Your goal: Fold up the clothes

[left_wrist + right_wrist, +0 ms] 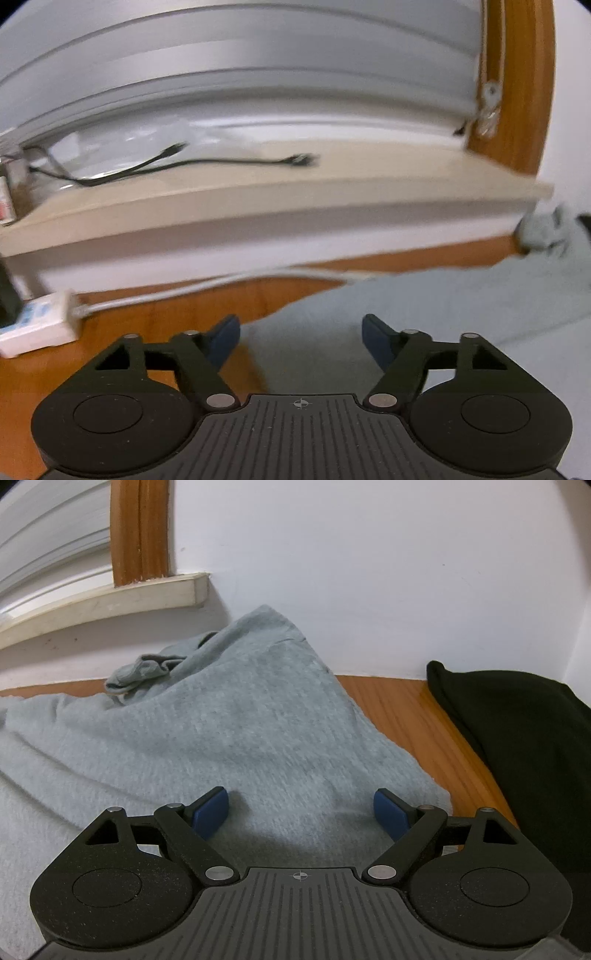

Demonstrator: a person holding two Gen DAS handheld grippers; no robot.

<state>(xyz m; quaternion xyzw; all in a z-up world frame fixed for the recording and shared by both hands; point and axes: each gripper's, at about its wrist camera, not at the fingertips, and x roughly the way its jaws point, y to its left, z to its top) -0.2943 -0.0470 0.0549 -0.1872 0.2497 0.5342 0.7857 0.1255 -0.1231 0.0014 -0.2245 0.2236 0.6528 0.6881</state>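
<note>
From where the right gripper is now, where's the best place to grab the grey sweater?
Probably the grey sweater's near right corner, approached from the bare wooden table side: its edge lies flat and exposed there. The right gripper is open.

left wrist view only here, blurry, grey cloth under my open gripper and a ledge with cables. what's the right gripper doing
Observer: The right gripper is open over the grey garment, with nothing pinched between its blue pads.
Operator: anything else to fold over there
Observer: Yes, a black garment lies on the wooden table, to the right of the grey one.
Operator: is the grey one flat
Observer: Not fully; a bunched part lies at its far side near the wall.
</note>
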